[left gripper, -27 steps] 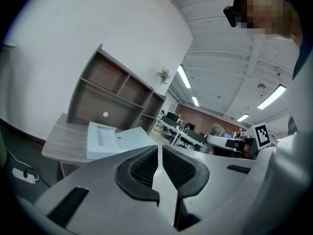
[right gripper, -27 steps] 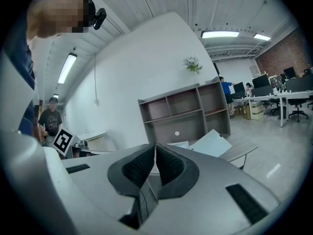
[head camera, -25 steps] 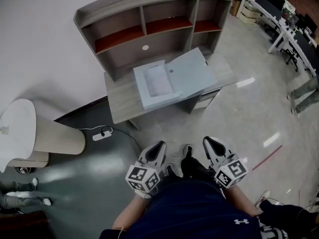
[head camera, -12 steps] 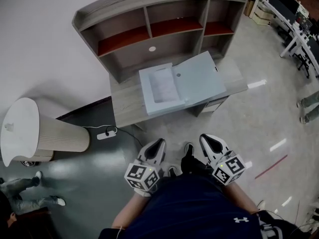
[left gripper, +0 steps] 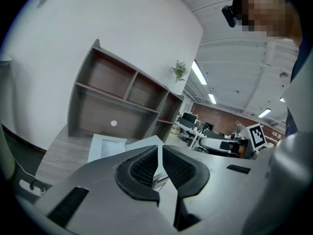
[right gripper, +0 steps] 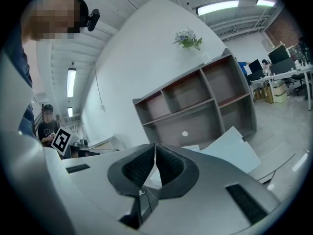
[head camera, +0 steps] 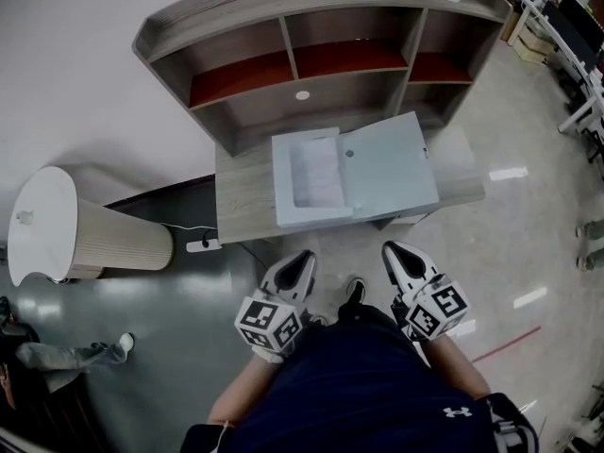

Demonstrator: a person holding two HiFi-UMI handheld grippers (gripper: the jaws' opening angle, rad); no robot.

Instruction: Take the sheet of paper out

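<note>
Both pairs of jaws are pressed together with nothing between them: the left gripper [head camera: 300, 259] and the right gripper [head camera: 393, 251] grip nothing and touch nothing. The person carries them side by side at the waist, pointing to twelve o'clock (tipped slightly down). The sheet of paper [head camera: 316, 172] lies in the open box [head camera: 387, 163] on the desk [head camera: 241, 201], at twelve o'clock, well apart from both.

An open office is shown: desks [right gripper: 293, 71] with monitors [right gripper: 279, 54] are ranged right of the shelf unit [right gripper: 195, 106], and strip lights [right gripper: 217, 7] are mounted above it.
</note>
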